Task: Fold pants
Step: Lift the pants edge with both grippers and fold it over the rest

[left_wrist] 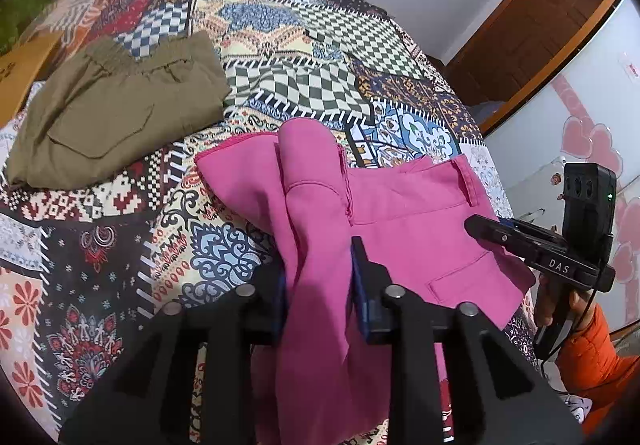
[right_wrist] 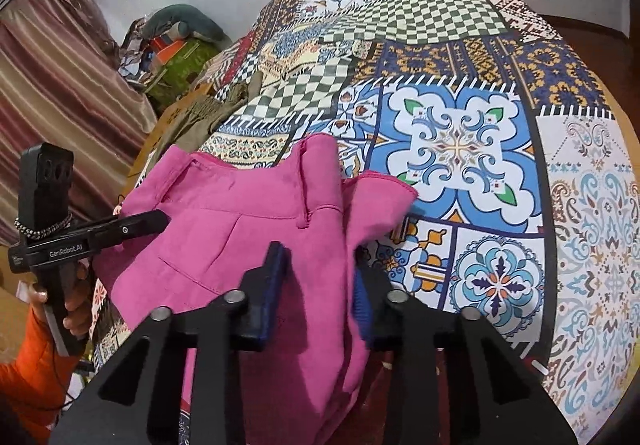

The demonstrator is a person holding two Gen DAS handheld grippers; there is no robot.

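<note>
Pink pants (left_wrist: 400, 197) lie bunched near the front edge of a patchwork bedspread (left_wrist: 280, 45). My left gripper (left_wrist: 320, 277) is shut on a thick fold of them, and the pink cloth fills the gap between its blue pads. In the right wrist view my right gripper (right_wrist: 320, 277) is shut on another fold of the pink pants (right_wrist: 224, 213), near the waistband. Each gripper shows in the other's view: the right gripper (left_wrist: 476, 225) at the pants' right edge, the left gripper (right_wrist: 160, 221) at their left edge. Hands in orange sleeves (left_wrist: 592, 357) hold them.
Folded olive cargo pants (left_wrist: 120, 109) lie on the bedspread, far left of the pink pair. A cardboard box (left_wrist: 24, 65) sits beyond them. A wardrobe door with pink hearts (left_wrist: 580, 133) stands to the right. A striped curtain (right_wrist: 48, 85) and a pile of bags (right_wrist: 180, 45) are left of the bed.
</note>
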